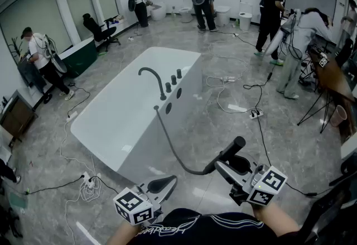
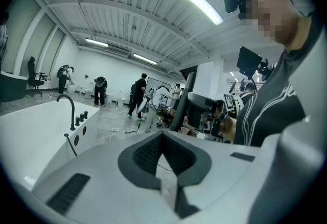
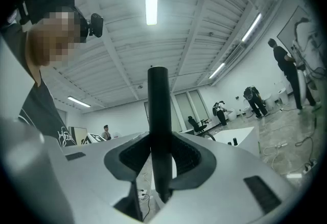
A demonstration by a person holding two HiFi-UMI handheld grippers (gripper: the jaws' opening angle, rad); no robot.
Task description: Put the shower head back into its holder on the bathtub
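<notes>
The black shower head [image 1: 228,152] is held level near my body, with my right gripper [image 1: 231,167] shut on its handle. In the right gripper view the black handle [image 3: 159,131] stands up between the two pads [image 3: 127,154]. Its dark hose [image 1: 173,149] sags down and runs back to the white bathtub's rim [image 1: 189,57], reaching it near the curved black faucet [image 1: 153,76] and the black knobs [image 1: 174,79]. My left gripper [image 1: 162,183] hangs shut and empty below the tub's near corner; its jaws [image 2: 162,154] touch with nothing between them. The faucet [image 2: 66,103] shows far left there.
Cables and a power strip [image 1: 256,114] lie on the grey floor right of the tub, another strip [image 1: 89,179] at its near left. Several people stand along the back wall. A desk with a cup [image 1: 337,115] is at the right edge.
</notes>
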